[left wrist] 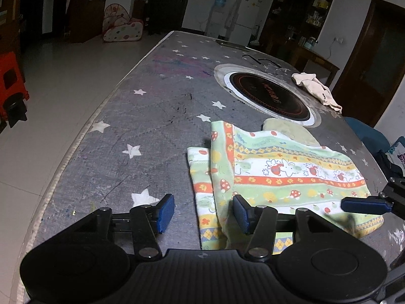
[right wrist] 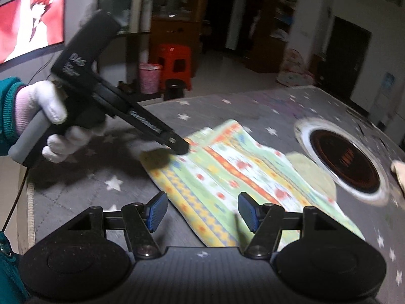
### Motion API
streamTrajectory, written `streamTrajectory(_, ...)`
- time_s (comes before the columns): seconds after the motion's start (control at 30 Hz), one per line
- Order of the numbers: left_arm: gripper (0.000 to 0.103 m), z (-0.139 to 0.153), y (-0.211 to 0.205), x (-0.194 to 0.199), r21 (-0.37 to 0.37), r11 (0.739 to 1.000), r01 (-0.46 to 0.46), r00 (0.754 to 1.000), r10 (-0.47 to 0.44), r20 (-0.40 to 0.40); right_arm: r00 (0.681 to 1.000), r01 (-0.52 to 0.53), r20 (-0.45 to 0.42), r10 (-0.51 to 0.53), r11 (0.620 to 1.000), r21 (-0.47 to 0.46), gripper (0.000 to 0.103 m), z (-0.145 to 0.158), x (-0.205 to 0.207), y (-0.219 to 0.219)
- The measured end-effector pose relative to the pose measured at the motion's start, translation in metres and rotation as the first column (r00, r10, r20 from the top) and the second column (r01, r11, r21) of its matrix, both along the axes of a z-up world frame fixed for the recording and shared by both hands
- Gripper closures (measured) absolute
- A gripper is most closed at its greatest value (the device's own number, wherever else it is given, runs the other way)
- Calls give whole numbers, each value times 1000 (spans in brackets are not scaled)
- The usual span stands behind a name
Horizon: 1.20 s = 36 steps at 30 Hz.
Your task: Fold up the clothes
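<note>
A child's patterned garment (left wrist: 283, 174) with green, orange and yellow stripes lies partly folded on the grey star-print table cover (left wrist: 131, 116). My left gripper (left wrist: 203, 215) is open and empty, just above the garment's near left edge. My right gripper (right wrist: 201, 212) is open and empty over the garment's (right wrist: 227, 174) near edge. One right fingertip (left wrist: 364, 204) shows in the left wrist view at the garment's right side. The left gripper's body (right wrist: 121, 109), held by a gloved hand, reaches to the garment's far corner in the right wrist view.
A round inset cooktop (left wrist: 268, 96) sits in the table beyond the garment, also in the right wrist view (right wrist: 346, 162). A crumpled beige cloth (left wrist: 316, 90) lies at the far right. A pale green cloth (left wrist: 288, 129) lies under the garment's far edge. The table's left edge (left wrist: 83, 131) drops to the tiled floor.
</note>
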State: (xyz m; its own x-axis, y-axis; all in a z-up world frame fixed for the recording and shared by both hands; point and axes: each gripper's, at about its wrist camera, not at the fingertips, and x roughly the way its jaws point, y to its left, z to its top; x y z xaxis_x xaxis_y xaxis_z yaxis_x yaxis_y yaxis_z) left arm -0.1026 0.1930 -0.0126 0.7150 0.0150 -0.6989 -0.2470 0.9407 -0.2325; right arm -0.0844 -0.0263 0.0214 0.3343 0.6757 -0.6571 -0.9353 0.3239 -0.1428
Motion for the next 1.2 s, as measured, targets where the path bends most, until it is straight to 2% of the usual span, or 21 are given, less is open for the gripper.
streamTrajectory(0.17, 47, 7, 3, 2, 5, 1000, -9, 1000, 9, -3, 998, -55, 8, 55, 998, -10, 41, -2, -6, 22)
streamTrajectory(0.33, 40, 15, 12, 2, -7, 1000, -31, 999, 31, 9, 994, -111, 22, 112, 993, -38, 48, -10, -14, 40)
streamTrajectory(0.57, 32, 20, 27, -3, -74, 995, -72, 997, 73, 22, 987, -147, 63, 151, 987, -71, 53, -25, -24, 62)
streamTrajectory(0.67, 30, 19, 29, -3, -97, 992, -79, 997, 81, 17, 987, -137, 75, 144, 987, -83, 65, -30, -24, 72)
streamTrajectory(0.73, 28, 18, 29, -2, -125, 989, -80, 997, 82, 14, 988, -125, 78, 132, 989, -82, 80, -32, -23, 74)
streamTrajectory(0.83, 25, 18, 28, -1, -162, 983, -85, 996, 88, 12, 994, -100, 33, 101, 994, -32, 91, -26, -14, 71)
streamTrajectory(0.9, 20, 18, 30, 0, -206, 973, -101, 995, 104, 6, 997, -79, -6, 79, 997, 8, 94, -21, -7, 67)
streamTrajectory(0.97, 18, 15, 33, 3, -261, 958, -114, 993, 117, -4, 997, -49, -54, 52, 997, 54, 94, -12, 1, 61)
streamTrajectory(1.2, 19, 5, 36, 19, -437, 891, -124, 992, 124, -30, 988, 27, -152, -1, 986, 164, 95, 7, 19, 41)
